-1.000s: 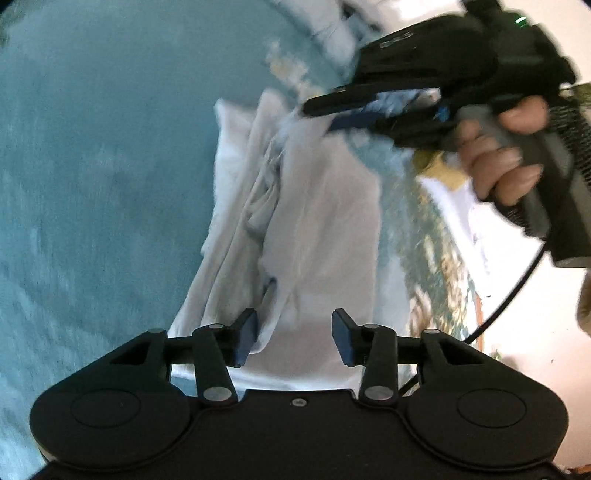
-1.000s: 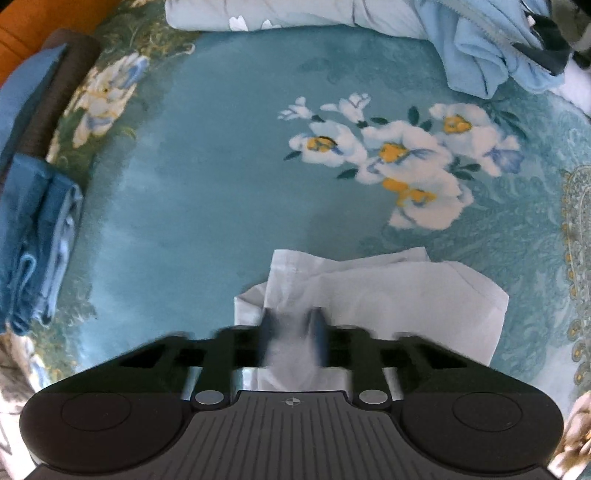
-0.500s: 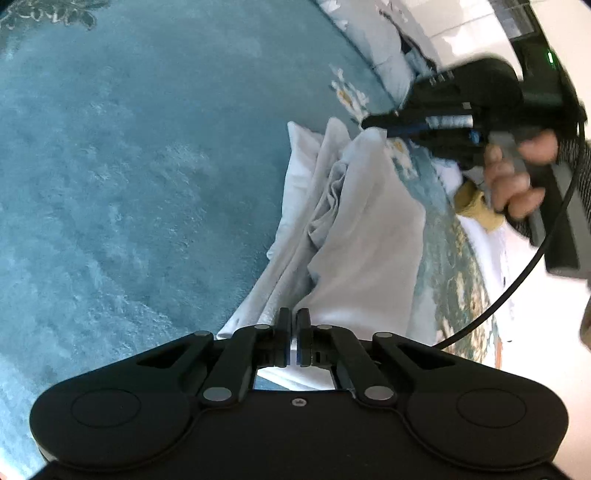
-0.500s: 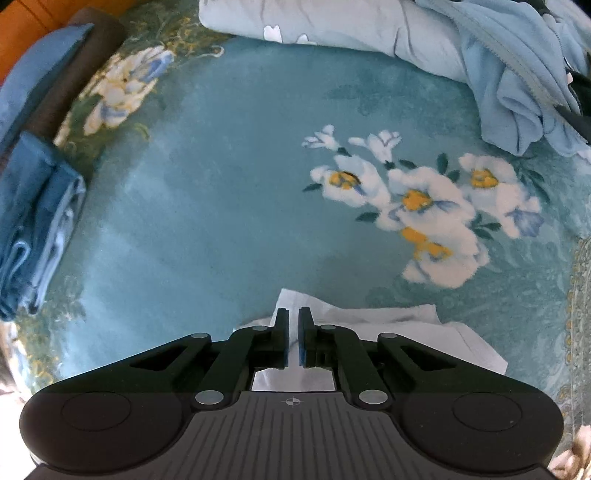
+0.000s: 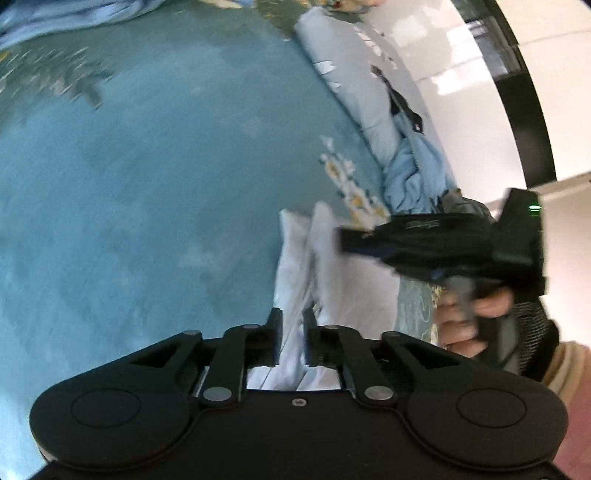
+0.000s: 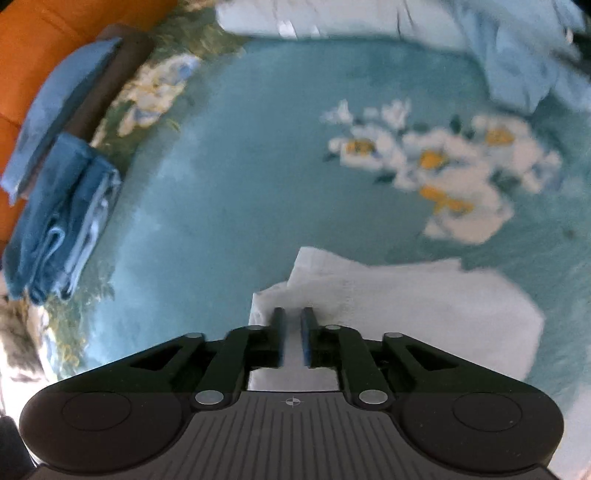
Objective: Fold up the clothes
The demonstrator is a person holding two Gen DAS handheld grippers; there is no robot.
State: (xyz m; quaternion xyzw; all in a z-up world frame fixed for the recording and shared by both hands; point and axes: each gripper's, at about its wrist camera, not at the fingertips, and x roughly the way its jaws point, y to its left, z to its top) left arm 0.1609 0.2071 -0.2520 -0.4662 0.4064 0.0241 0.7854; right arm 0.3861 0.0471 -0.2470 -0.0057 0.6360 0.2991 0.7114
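Where the left tool (image 5: 291, 317) points: down at a slant over the near end of the white garment (image 5: 358, 291), with bare teal cover (image 5: 147, 184) spreading to its left.
Left tool, jaws: they stand a narrow gap apart and have just been opening; white cloth shows in the gap, and the pads do not visibly press on it.
White garment: it lies crumpled in long folds on the teal cover, running from the left tool away toward the right tool (image 5: 341, 240).
Right tool, seen from the left wrist: it hangs over the far end of the white garment, held by a hand (image 5: 469, 317) at the right edge.
Right tool, jaws: a narrow gap here too, and they have just been opening; white cloth fills the gap, with no clear pinch.
Folded blue stack (image 6: 62, 218): at the far left of the right wrist view, well apart from the white garment, near an orange surface (image 6: 44, 44).
Flower print (image 6: 436, 166): on the cover just beyond the white garment.
Light blue garment (image 6: 517, 70): heaped at the upper right, beside pale grey bedding (image 6: 332, 18).
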